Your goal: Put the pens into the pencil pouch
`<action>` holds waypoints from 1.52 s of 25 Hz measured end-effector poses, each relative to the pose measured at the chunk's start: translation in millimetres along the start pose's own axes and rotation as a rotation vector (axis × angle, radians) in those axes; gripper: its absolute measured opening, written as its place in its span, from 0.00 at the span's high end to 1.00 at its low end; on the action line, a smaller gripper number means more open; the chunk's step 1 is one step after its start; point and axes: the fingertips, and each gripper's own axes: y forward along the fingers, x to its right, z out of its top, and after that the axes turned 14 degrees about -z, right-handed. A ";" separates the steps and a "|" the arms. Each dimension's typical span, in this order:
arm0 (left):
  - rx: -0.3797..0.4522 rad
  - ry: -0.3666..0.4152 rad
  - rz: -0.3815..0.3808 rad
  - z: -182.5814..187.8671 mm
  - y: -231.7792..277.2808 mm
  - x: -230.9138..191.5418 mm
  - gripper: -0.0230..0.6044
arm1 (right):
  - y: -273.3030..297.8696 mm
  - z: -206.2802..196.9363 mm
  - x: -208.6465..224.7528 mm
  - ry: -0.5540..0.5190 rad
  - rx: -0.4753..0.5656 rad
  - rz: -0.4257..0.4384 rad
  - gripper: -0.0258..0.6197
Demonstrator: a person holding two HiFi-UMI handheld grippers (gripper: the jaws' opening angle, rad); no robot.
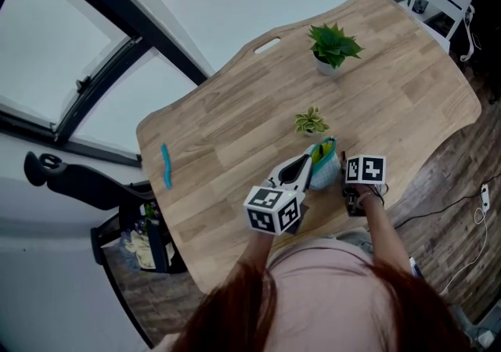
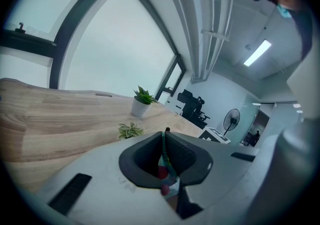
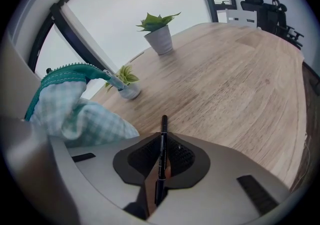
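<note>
The left gripper (image 1: 307, 163) covers part of the pouch (image 1: 328, 164).

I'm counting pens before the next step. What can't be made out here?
- Inside of the pencil pouch: the right gripper view shows only outer fabric, and in the head view the left gripper overlaps its mouth.
- Rear end of the black pen: hidden between the right gripper's jaws in the right gripper view.
- Cap of the blue pen: too small in the head view.
- Near edge of the table: hidden by the person's head in the head view.

Office: desk chair (image 2: 193, 105), pedestal fan (image 2: 230, 118)
</note>
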 end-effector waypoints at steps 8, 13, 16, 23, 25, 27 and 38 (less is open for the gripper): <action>0.007 0.025 0.009 1.1 -1.7 3.5 0.94 | -15.4 8.2 -3.8 0.044 0.062 0.062 0.91; 0.005 0.041 0.009 0.1 -0.7 8.6 0.94 | -26.9 14.1 -0.3 0.037 0.118 0.067 0.91; 0.006 0.045 0.010 0.8 -0.5 10.4 0.94 | -33.2 16.2 2.0 0.034 0.146 0.070 0.91; 0.006 0.052 0.017 0.0 -1.8 10.8 0.94 | -56.0 30.9 2.7 0.095 0.231 0.131 0.91; 0.006 0.060 0.023 0.2 -2.0 10.7 0.94 | -62.6 36.1 2.2 0.107 0.254 0.150 0.91; 0.004 0.069 0.028 0.3 -1.8 11.3 0.94 | -69.2 40.3 1.4 0.114 0.274 0.170 0.91; 0.009 0.077 0.030 1.6 -4.6 12.5 0.94 | -107.6 62.9 -10.9 0.162 0.376 0.285 0.91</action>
